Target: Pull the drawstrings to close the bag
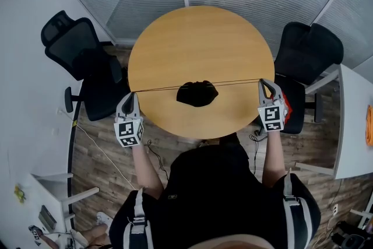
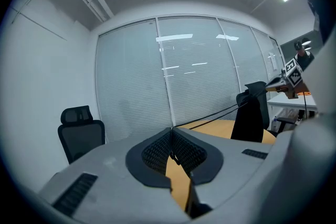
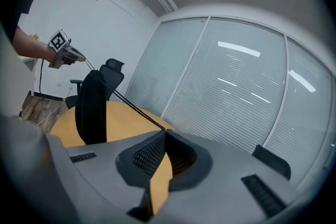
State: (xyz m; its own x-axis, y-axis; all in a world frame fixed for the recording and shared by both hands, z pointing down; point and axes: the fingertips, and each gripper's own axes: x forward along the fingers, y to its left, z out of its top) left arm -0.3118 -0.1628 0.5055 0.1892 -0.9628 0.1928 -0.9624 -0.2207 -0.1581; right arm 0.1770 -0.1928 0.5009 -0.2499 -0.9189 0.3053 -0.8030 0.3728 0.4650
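The round wooden table point(image 1: 198, 38) fills the middle of the head view, but its near rim is covered by the person point(image 1: 221, 195), whose dark top hides this part. Two black office chairs point(image 1: 81, 61) stand at the left and right of the table; the right one is partly behind the table edge. A white desk point(image 1: 355, 125) is cut off by the right border. The black fabric drawstring bag point(image 1: 197, 93) is on the near half of the table, about midway between the two grippers. In both gripper views it looks like a tall dark shape. Its mouth is bunched together, and it is hard to say if it is fully closed. The left gripper point(image 1: 133, 94) is over the left rim of the table and the right gripper point(image 1: 263, 83) is over the right rim, well apart from each other. The jaws of each gripper are pressed together at the tips and pinch the end of the thin dark drawstrings point(image 1: 169, 88). The drawstrings run as a straight, tight line from each gripper to the top of the bag. The exact place where a string enters the bag is too small to see.
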